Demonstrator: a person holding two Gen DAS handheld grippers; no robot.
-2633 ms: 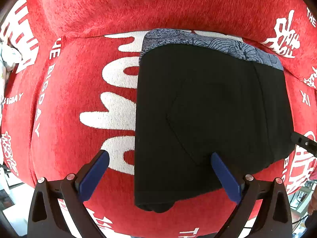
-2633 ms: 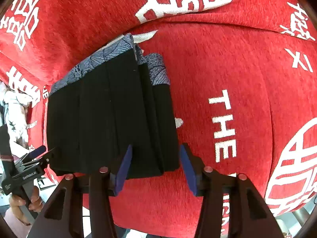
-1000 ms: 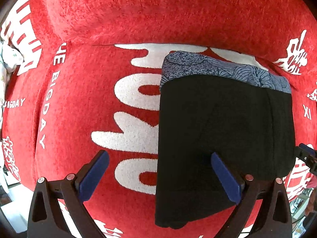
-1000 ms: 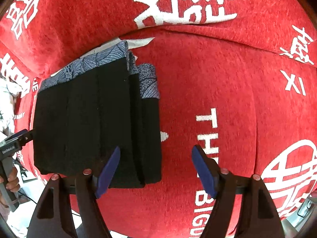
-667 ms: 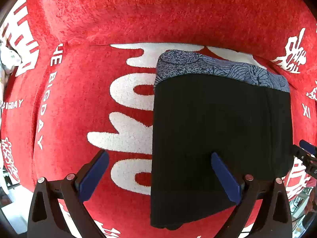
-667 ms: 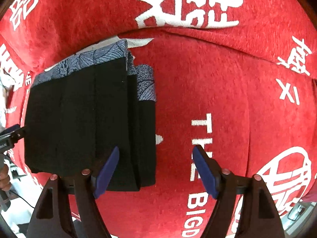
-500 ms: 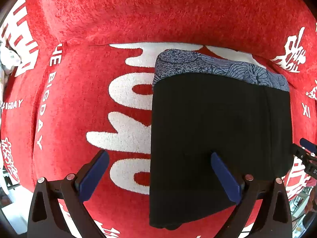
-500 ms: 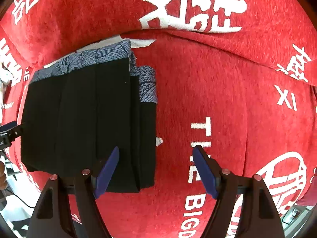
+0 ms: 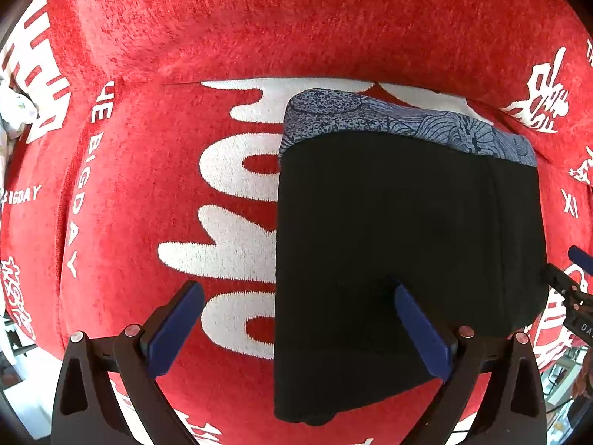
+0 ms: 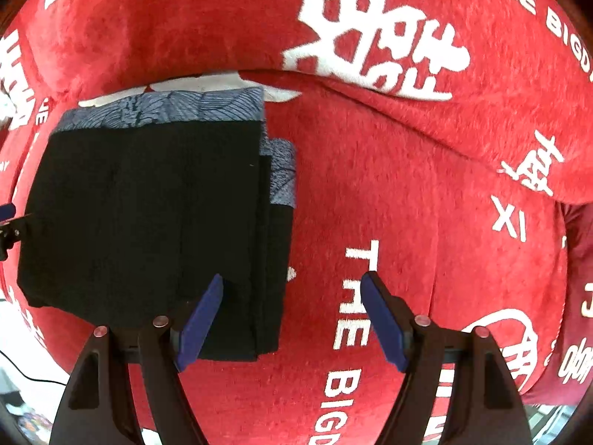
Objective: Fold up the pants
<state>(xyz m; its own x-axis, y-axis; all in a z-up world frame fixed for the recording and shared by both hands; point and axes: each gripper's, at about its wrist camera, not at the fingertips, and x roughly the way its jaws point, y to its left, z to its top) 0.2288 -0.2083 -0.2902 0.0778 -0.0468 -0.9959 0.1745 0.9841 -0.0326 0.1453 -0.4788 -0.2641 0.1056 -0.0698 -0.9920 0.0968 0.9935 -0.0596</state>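
The black pants (image 9: 400, 252) lie folded into a compact rectangle on the red sofa seat, with a blue-grey patterned waistband (image 9: 400, 126) at the far edge. They also show in the right wrist view (image 10: 148, 222). My left gripper (image 9: 296, 311) is open and empty above the pants' near left corner, its right finger over the black cloth. My right gripper (image 10: 292, 307) is open and empty above the pants' near right edge, where stacked fold layers show.
A red sofa cover (image 9: 148, 185) with white lettering spans the seat and the backrest (image 10: 370, 18). White cloth (image 9: 11, 111) lies at the far left. The other gripper's tip (image 9: 574, 289) shows at the right edge. Floor and cables show below the seat front.
Both grippers have drawn back a little from the folded pants. The right gripper has opened wider and shifted to the right. The pants have stayed put.
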